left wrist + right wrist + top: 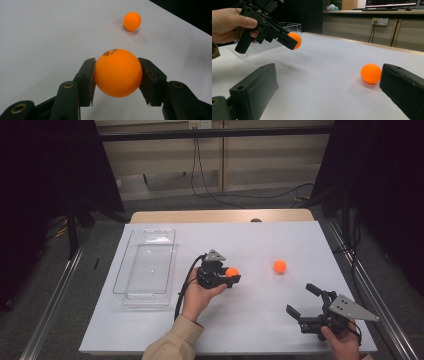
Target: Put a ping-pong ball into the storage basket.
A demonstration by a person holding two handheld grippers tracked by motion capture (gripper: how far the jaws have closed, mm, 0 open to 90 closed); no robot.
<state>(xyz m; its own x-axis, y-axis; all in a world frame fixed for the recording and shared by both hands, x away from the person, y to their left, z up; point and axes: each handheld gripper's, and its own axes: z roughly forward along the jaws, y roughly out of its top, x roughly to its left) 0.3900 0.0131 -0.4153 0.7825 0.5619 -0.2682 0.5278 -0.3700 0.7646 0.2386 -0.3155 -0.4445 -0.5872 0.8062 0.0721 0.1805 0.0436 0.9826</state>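
— Fingers on my left gripper (234, 276): what have they got?

— They are clamped on an orange ball (231, 272), one pad on each side of it. In the left gripper view the held ball (117, 72) sits at the centre of the frame, pinched between my two black jaws, with dark print on its top. It hangs clear of the white table (260, 245).

— And the right gripper (301, 300)?

— Its jaws stand wide apart with nothing between them, low at the lower right of the high view.

— Anything else about?

— A second orange ball (279, 266) lies on the table right of centre, well apart from the held one. In the right gripper view it (371, 73) rests just beside my right-hand jaw. A clear plastic tray (131, 292) sits at the left of the high view.
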